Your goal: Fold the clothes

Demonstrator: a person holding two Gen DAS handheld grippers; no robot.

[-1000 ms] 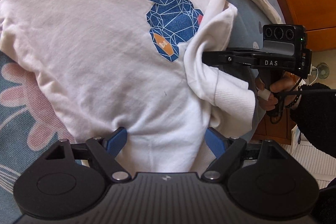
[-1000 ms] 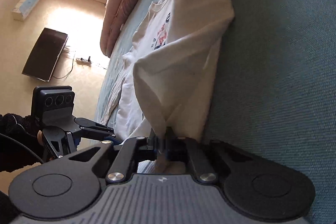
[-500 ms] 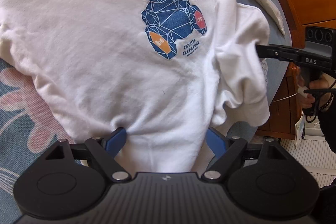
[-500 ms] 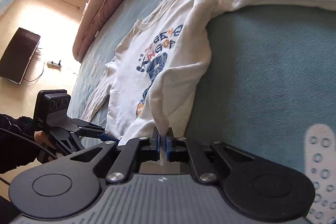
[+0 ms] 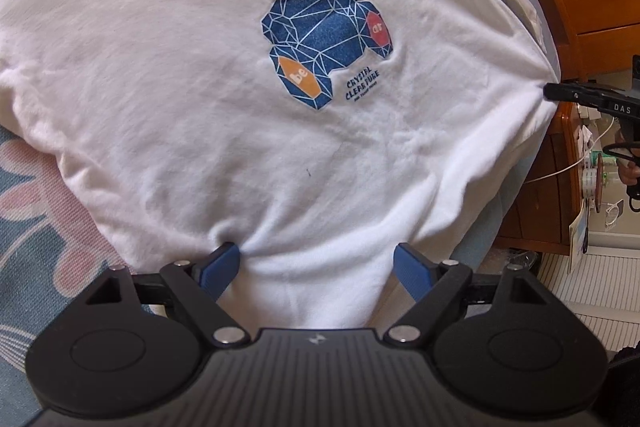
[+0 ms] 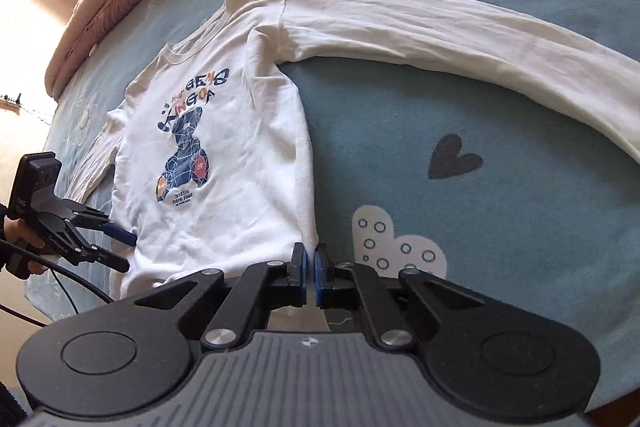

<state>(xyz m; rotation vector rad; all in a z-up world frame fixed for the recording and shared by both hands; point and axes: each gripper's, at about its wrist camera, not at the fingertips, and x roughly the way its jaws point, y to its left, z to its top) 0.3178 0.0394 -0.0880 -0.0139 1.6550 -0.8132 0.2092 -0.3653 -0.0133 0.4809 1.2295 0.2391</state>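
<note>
Shirt first: it lies face up on the bed, print showing, its hem nearest both of your tools and one long sleeve stretched far out ahead and to the right of your right hand-held gripper.

You look to be in the spreading step, flattening the body before any fold is made. Your right hand-held gripper is clenched on the hem corner at the shirt's side seam; a sliver of white cloth shows between its pads in its own view, and the left view shows the fabric drawn to a taut point at its tip. Your left hand-held gripper is released, jaws wide, with the hem edge lying between the blue fingers; the cloth bunches against the left one, but nothing is pinched.

For the next move you probably need to close the left tool on its part of the hem, so both corners are held, then pull level and lay the hem down flat. After that the long sleeve wants bringing in across the body.

Some things you cannot check from here. The other sleeve is only a crumpled strip beyond your left tool in the right view. The long sleeve's cuff runs off the frame. How much fabric sits inside the right pads is hard to judge, and the neckline is cut off in the left view.
</note>
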